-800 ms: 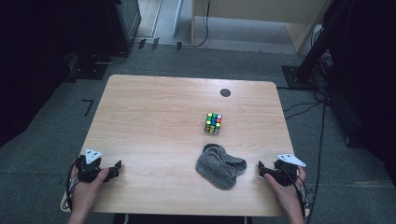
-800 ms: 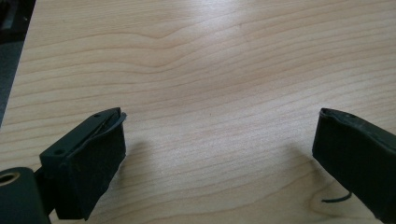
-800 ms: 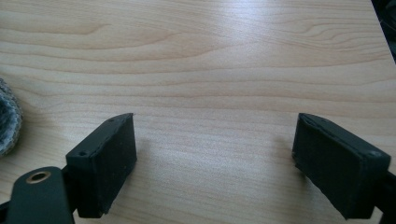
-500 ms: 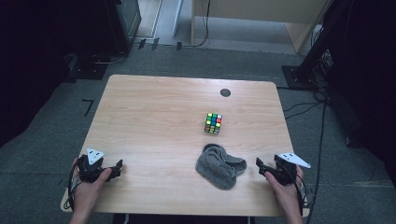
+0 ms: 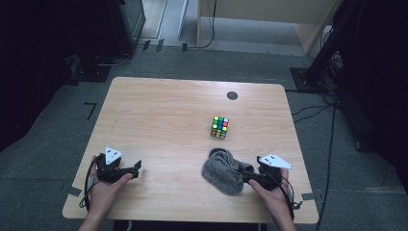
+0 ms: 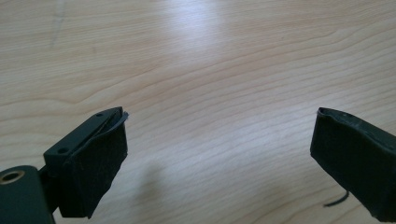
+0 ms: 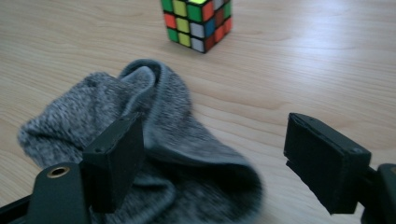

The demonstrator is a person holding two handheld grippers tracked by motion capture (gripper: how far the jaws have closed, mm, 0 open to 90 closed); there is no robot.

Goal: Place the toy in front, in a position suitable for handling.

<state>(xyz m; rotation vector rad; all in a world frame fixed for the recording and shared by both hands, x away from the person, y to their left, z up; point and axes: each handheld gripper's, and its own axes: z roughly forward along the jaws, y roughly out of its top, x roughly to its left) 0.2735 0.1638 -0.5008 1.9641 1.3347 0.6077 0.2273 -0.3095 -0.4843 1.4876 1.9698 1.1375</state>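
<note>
A grey knitted sock (image 5: 220, 171) lies crumpled on the wooden table (image 5: 163, 110) near the front right. Behind it stands a colourful puzzle cube (image 5: 219, 126). My right gripper (image 5: 243, 174) is open at the sock's right edge. In the right gripper view the sock (image 7: 93, 98) reaches in between the jaws of that gripper (image 7: 215, 120). One jaw stands in front of the fabric and the other is apart from it, over bare wood, with the cube (image 7: 196, 21) beyond. My left gripper (image 5: 136, 168) rests open at the front left, and in its own view the gripper (image 6: 219, 116) has only wood between its jaws.
A small black round mark (image 5: 232, 95) sits near the table's far edge. Dark stands and cables crowd the grey floor around the table. Bare wood spans the left half and the back of the tabletop.
My right gripper has moved left up to the sock's edge. My left gripper has shifted a little to the right. Sock and cube lie where they were.
</note>
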